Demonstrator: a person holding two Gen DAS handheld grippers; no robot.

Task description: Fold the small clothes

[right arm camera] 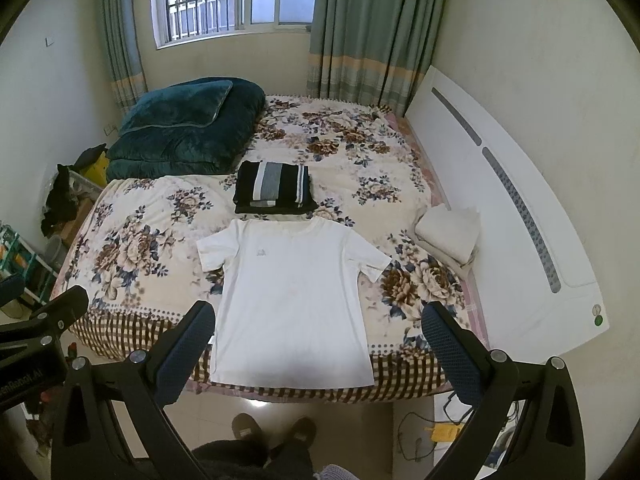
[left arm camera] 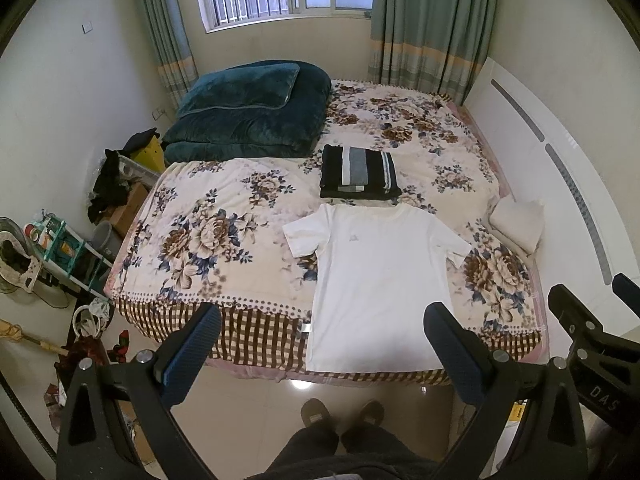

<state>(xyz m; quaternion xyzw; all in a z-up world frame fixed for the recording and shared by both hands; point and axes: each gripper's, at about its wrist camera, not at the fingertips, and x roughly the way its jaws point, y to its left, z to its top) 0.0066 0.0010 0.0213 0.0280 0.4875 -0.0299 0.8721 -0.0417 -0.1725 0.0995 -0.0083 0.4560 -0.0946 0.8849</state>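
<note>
A white T-shirt (left arm camera: 376, 280) lies flat, face up, on the flowered bedspread (left arm camera: 208, 240), its hem at the near bed edge; it also shows in the right wrist view (right arm camera: 292, 300). Behind its collar sits a folded stack of dark striped clothes (left arm camera: 358, 174), seen in the right wrist view too (right arm camera: 274, 192). My left gripper (left arm camera: 320, 320) is open and empty, held above the floor in front of the bed. My right gripper (right arm camera: 320, 316) is open and empty, also short of the shirt's hem. Each gripper's body shows at the edge of the other's view.
A folded teal quilt (left arm camera: 244, 116) lies at the far left of the bed. A folded cream cloth (right arm camera: 450, 236) lies by the white headboard (right arm camera: 520, 216) on the right. Clutter and a shelf (left arm camera: 60, 248) stand on the floor at left. The person's slippered feet (left arm camera: 340, 412) are below.
</note>
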